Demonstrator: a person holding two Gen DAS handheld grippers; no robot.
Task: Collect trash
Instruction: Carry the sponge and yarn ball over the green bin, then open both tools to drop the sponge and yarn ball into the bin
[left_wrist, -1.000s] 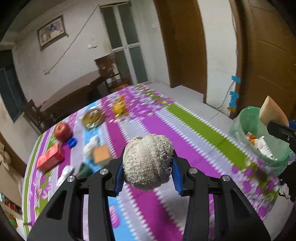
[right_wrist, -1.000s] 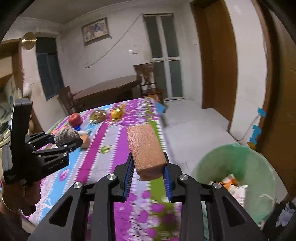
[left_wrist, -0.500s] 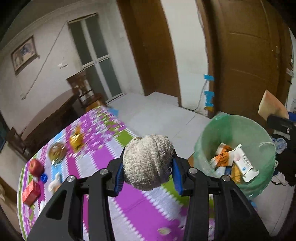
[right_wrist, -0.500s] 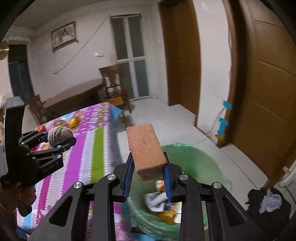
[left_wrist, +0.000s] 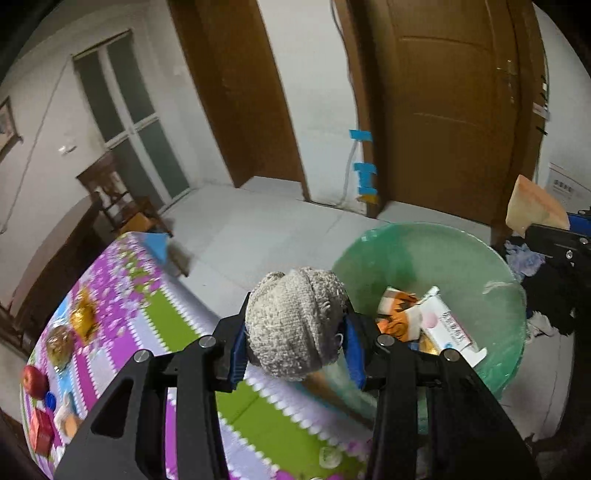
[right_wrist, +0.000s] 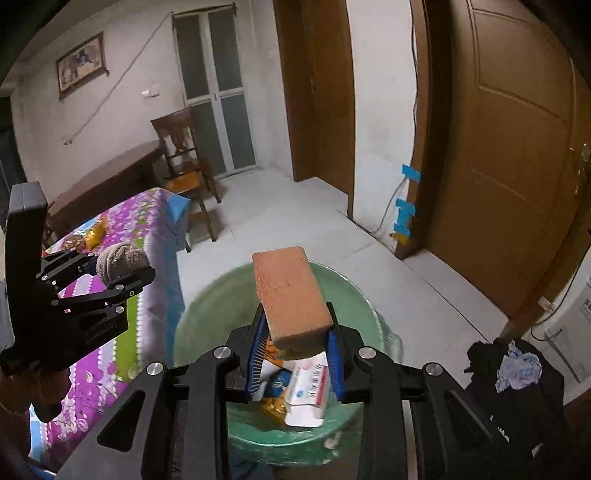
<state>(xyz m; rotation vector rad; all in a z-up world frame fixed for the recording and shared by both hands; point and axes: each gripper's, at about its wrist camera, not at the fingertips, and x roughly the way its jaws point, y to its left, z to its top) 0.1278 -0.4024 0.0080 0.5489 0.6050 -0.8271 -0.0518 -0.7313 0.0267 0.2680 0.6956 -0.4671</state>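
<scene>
White floor tiles and brown wooden doors surround a green bin (right_wrist: 365, 299) standing beside a counter (left_wrist: 173, 325) draped in a purple, green and blue striped cloth.

Left tongs (left_wrist: 295, 341) are clamped on a grey knitted ball (left_wrist: 295, 321), the blue pads pressing its two sides; seen from the left wrist, the ball hangs over the counter's edge, just beside the bin's near rim. In the right wrist view the same tongs (right_wrist: 122, 267) sit at the left, over the cloth.

Right tongs (right_wrist: 295, 354) are clamped on the lower end of an orange sponge (right_wrist: 291, 295), which tilts up and away from the pads, directly above the bin's mouth. The left wrist view catches that sponge (left_wrist: 535, 206) at its right edge, beyond the bin's far rim.

Inside the bin lie a white box (left_wrist: 448, 326) with printed text and an orange wrapper (left_wrist: 397, 314).

Farther back on the counter are an apple (left_wrist: 33, 380), a red box (left_wrist: 42, 434), a blue cap (left_wrist: 50, 398) and a yellow wrapper (left_wrist: 83, 317). Dark clothing (right_wrist: 513, 373) is heaped right of the bin, and a wooden chair (right_wrist: 184, 166) stands past the counter.
</scene>
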